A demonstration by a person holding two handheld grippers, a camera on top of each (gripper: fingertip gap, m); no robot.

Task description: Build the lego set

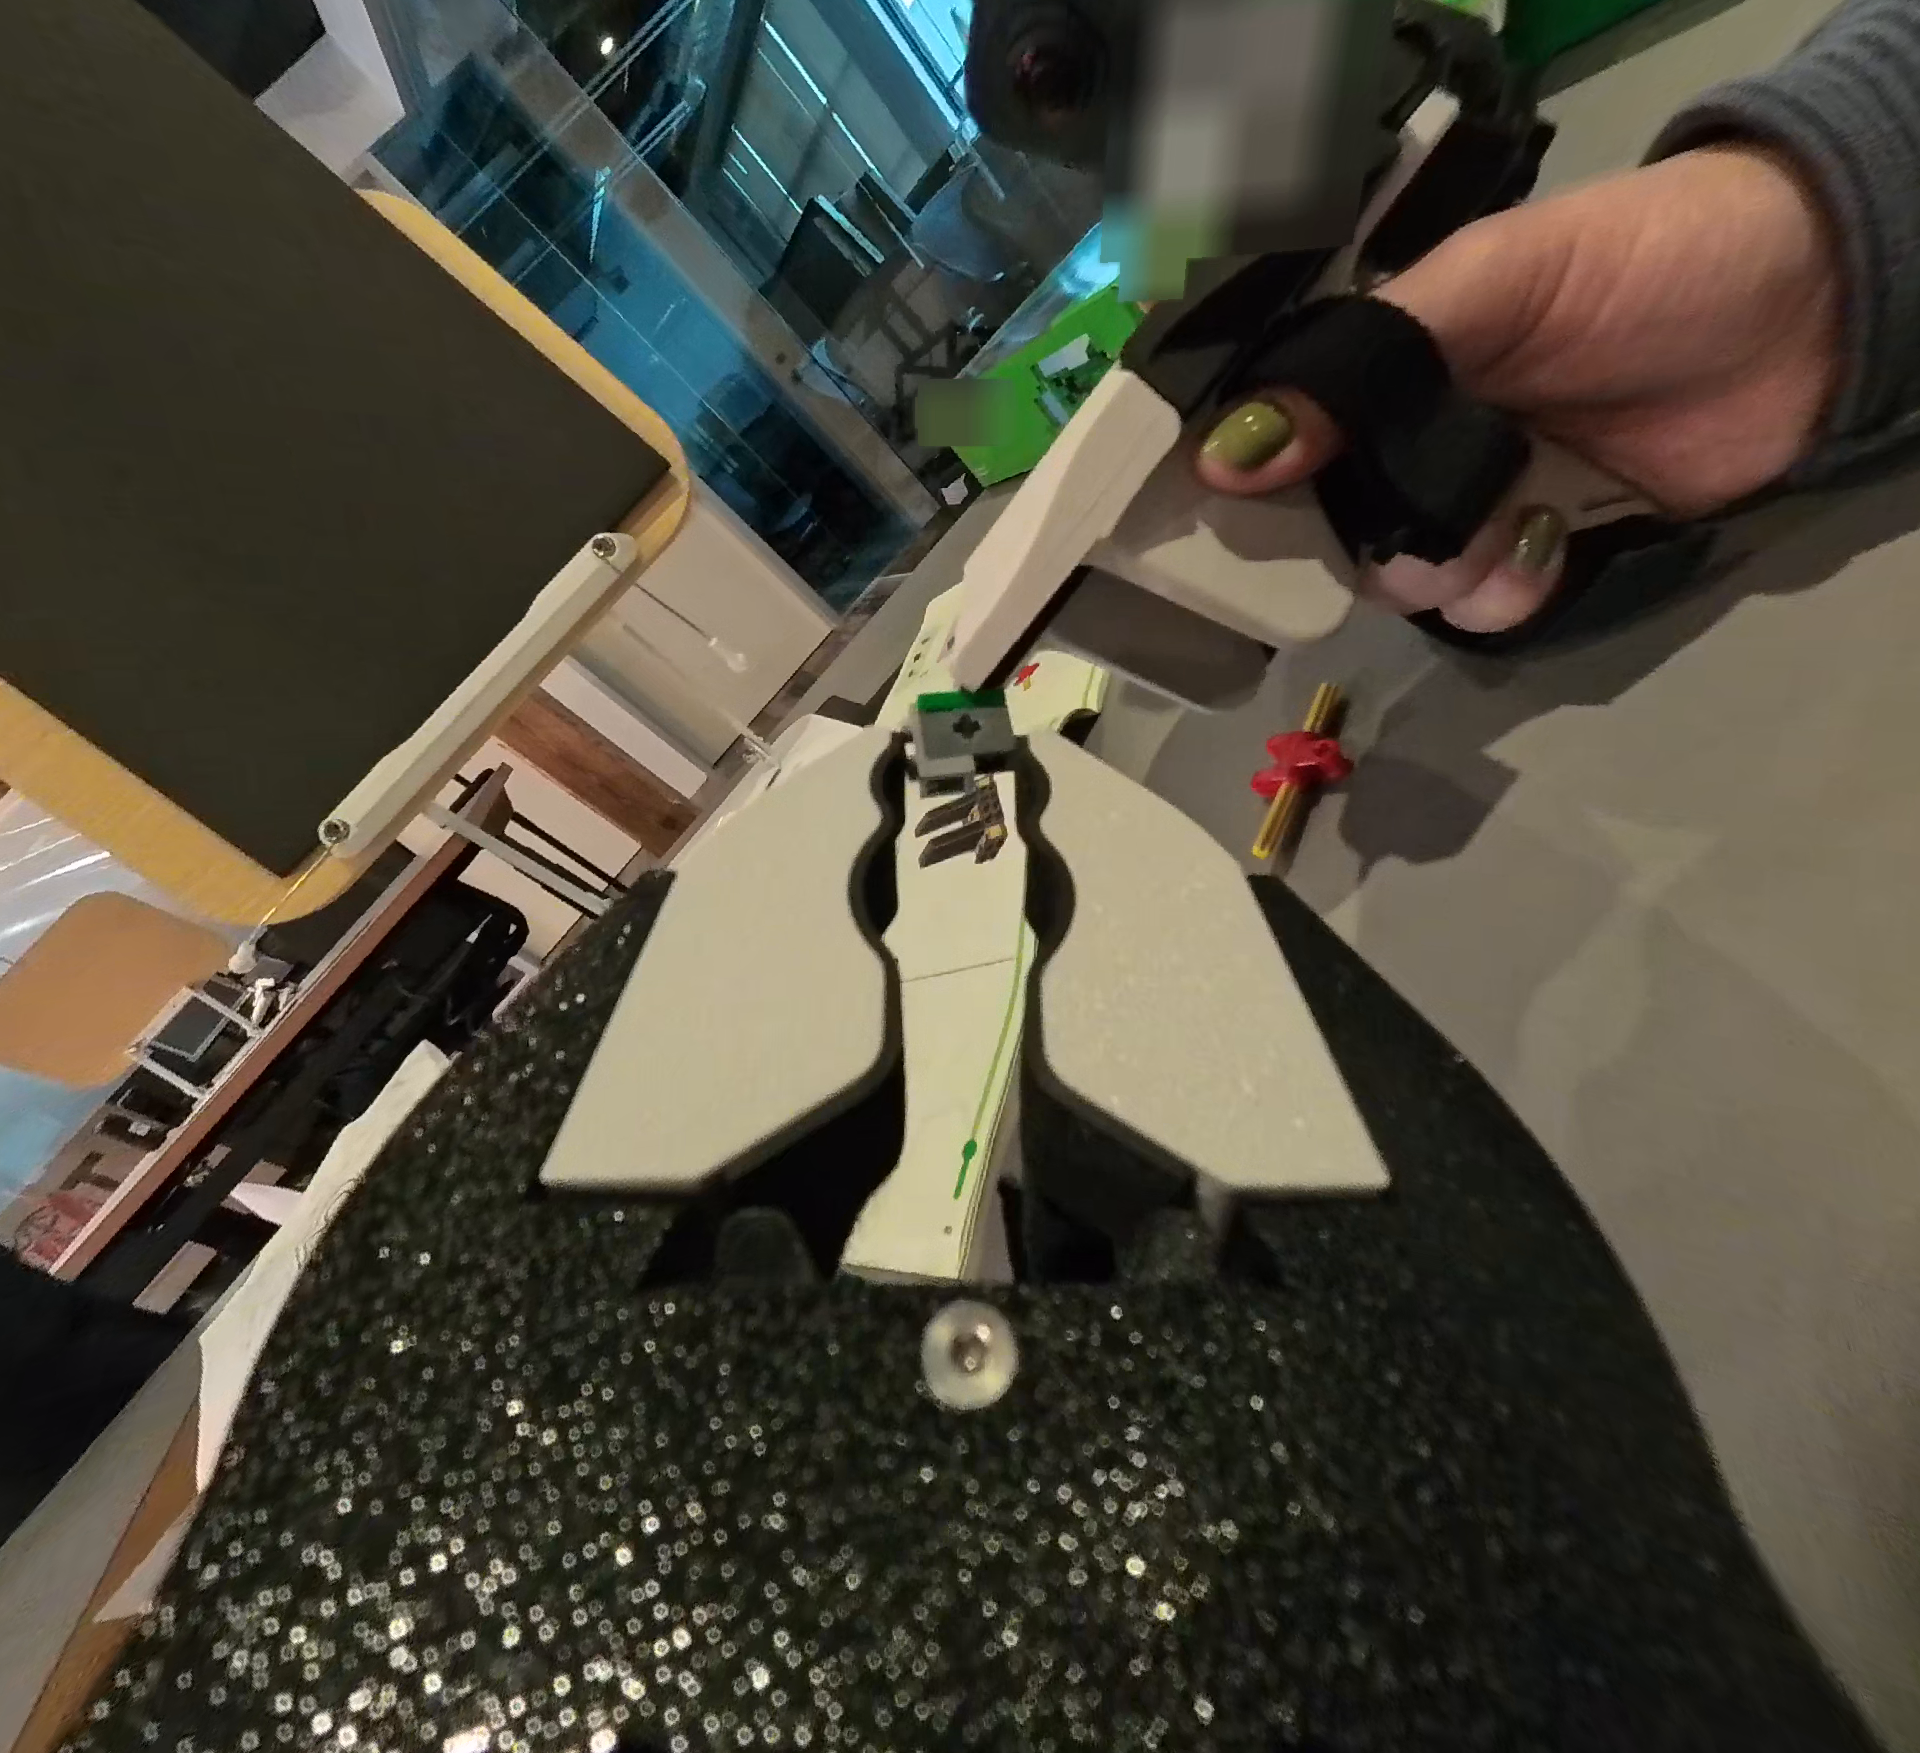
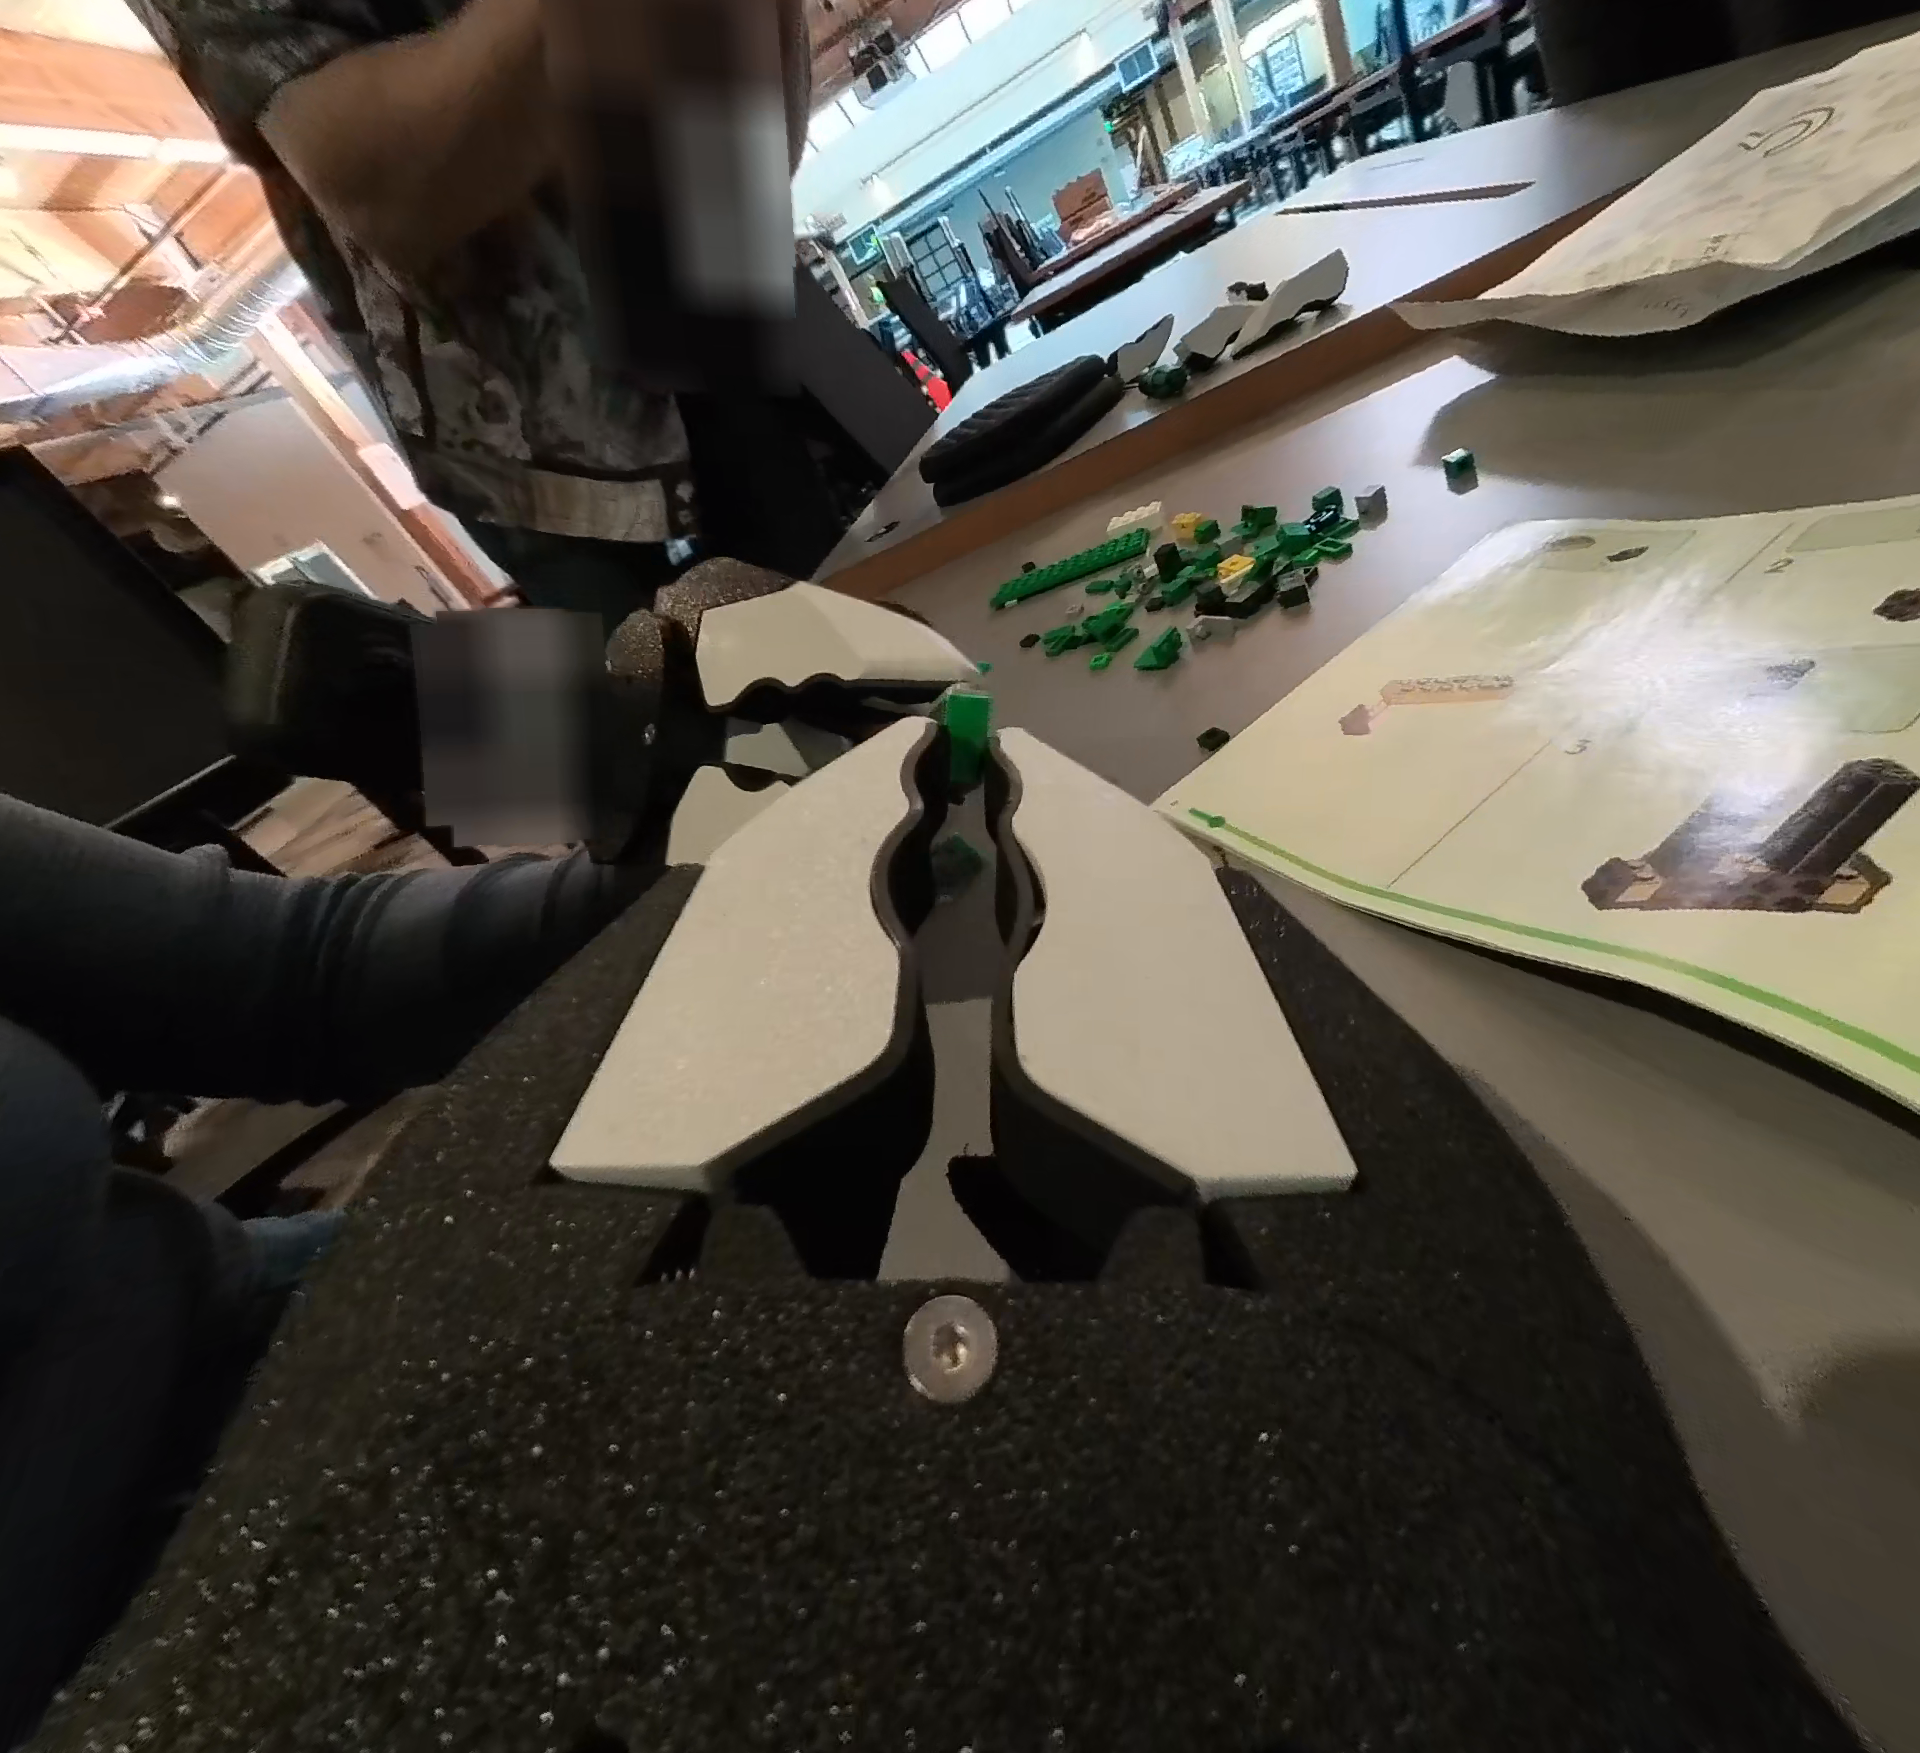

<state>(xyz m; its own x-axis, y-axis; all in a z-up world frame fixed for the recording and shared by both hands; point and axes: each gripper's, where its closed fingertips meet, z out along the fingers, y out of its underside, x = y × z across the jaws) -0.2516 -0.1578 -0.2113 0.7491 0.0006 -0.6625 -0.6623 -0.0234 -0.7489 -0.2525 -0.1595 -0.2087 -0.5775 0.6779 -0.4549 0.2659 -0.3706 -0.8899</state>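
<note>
In the left wrist view my left gripper (image 1: 961, 753) is shut on a small grey lego piece (image 1: 958, 735) with a cross-shaped hole. A green lego piece (image 1: 961, 698) sits on its top edge. My right gripper (image 1: 982, 677) comes down from the upper right, held by a hand (image 1: 1621, 373), and its tips meet that green piece. In the right wrist view my right gripper (image 2: 961, 747) is shut on the green piece (image 2: 966, 729). The left gripper (image 2: 831, 654) reaches in from the left, its tips touching the same piece. Both are held above the table.
An open instruction booklet (image 2: 1558, 768) lies on the grey table (image 2: 1091, 727) at right. A pile of loose green, black, yellow and white bricks (image 2: 1195, 571) lies beyond. Black tyres (image 2: 1018, 436), grey shell parts (image 2: 1247, 321) and a paper bag (image 2: 1714, 217) lie farther back. A red piece on a yellow axle (image 1: 1299, 758) lies on the table. Both grippers' tips are close together, under 4 cm apart.
</note>
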